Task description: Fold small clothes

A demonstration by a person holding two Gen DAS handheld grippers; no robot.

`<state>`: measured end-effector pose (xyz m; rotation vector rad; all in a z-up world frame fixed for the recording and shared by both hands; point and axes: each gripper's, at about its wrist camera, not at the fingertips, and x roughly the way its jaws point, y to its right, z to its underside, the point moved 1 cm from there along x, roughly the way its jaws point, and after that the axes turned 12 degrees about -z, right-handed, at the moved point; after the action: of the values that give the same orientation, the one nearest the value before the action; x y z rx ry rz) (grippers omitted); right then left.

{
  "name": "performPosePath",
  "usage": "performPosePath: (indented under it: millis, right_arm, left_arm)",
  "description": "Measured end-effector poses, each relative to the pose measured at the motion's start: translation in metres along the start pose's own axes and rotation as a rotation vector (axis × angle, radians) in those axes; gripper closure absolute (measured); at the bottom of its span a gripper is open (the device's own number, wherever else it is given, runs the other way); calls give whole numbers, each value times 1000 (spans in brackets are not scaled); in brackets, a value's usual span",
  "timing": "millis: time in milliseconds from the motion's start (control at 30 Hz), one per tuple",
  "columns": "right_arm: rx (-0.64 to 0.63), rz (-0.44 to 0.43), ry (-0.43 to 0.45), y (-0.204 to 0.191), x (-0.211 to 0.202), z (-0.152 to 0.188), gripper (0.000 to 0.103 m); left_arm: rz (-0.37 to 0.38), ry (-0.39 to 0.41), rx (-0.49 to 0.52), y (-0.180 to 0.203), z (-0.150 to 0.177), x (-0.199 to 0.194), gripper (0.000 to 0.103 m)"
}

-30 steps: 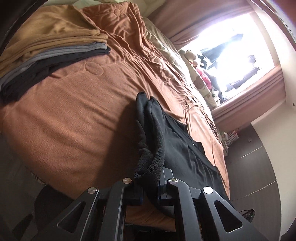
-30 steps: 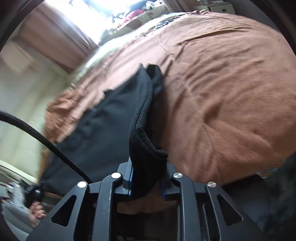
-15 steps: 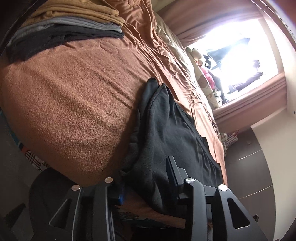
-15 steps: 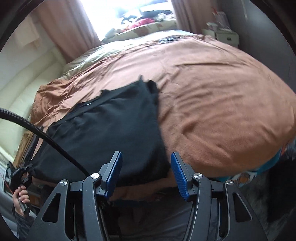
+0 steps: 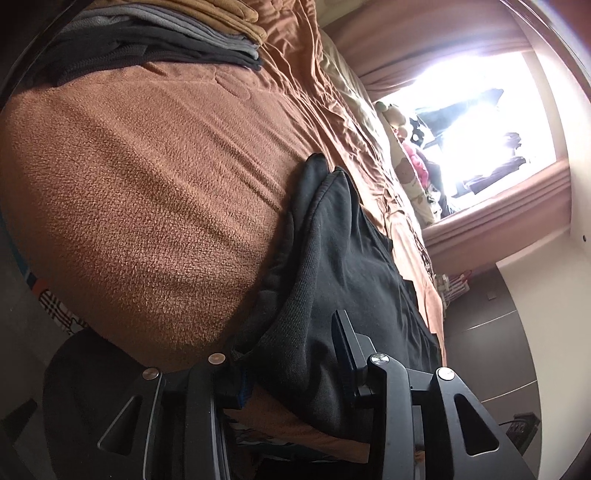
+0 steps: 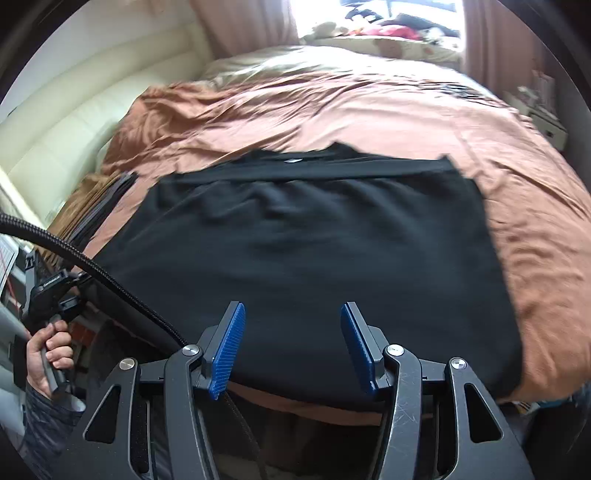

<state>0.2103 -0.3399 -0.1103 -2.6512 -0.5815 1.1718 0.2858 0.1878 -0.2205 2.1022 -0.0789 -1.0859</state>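
Note:
A black garment (image 5: 351, 266) lies flat on the brown blanket (image 5: 147, 184), folded over with its doubled edge toward the left wrist camera. My left gripper (image 5: 291, 347) is open at the bed's near edge. That edge lies loose between its fingers and covers part of the left one. In the right wrist view the same black garment (image 6: 303, 240) spreads wide across the brown blanket (image 6: 369, 107). My right gripper (image 6: 293, 306) is open above its near hem, with nothing between its blue pads (image 6: 227, 347).
A stack of folded tan, grey and dark clothes (image 5: 166, 33) sits on the bed's far corner, and this folded stack (image 6: 92, 206) shows at left. A hand (image 6: 48, 343) holds the other gripper's handle. Cream headboard (image 6: 74, 122), bright window (image 5: 480, 110), nightstand (image 6: 546, 122).
Both grippers were shut on the garment's edge and have let it go. The garment now lies flat. The right gripper drew back and rolled to face it squarely; the left sank slightly.

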Motion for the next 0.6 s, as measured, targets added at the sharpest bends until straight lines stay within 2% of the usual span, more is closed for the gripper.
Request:
performPosePath:
  millis: [167, 367, 600]
  right_arm:
    - [-40, 0, -88, -25, 44, -13, 63]
    - [-43, 34, -175, -20, 97, -35, 75]
    - [-26, 91, -188, -8, 138, -67, 77]
  left_arm:
    - [-1, -9, -20, -2, -1, -1, 65]
    - [-3, -21, -43, -4, -1, -3, 66]
    - [-12, -34, -61, -6, -1, -6, 66]
